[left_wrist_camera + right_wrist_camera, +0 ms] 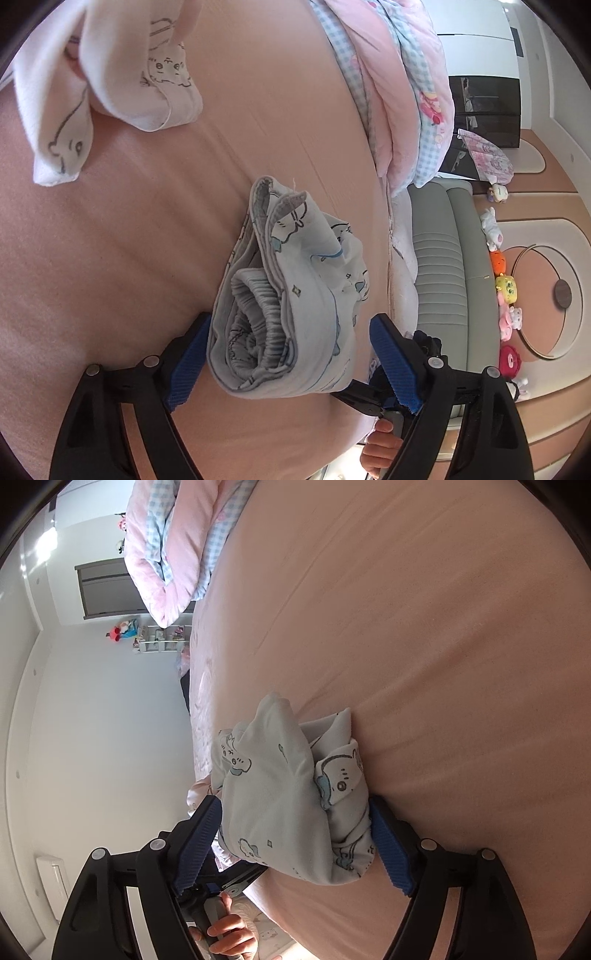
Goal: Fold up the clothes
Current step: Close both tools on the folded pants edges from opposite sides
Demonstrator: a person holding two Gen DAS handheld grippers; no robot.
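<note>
Two grippers frame one folded bundle (291, 306) of pale blue printed cloth, which lies on the pink sheet (129, 240) in the lower middle of both views. In the left wrist view we see the left gripper (291, 360) spread wide: its left pad sits right at the bundle's edge, while the right pad stands clear of it. In the right wrist view the right gripper (295, 842) is also wide — the bundle fills the span, and we cannot tell whether the pads press or merely brush it. No earlier view is given. A white garment (110, 85) lies crumpled at upper left, cut off by the frame edge. A pink quilt (399, 92) is heaped at upper right. A hand (229, 934) shows only partly, behind the fingers at the bottom.
</note>
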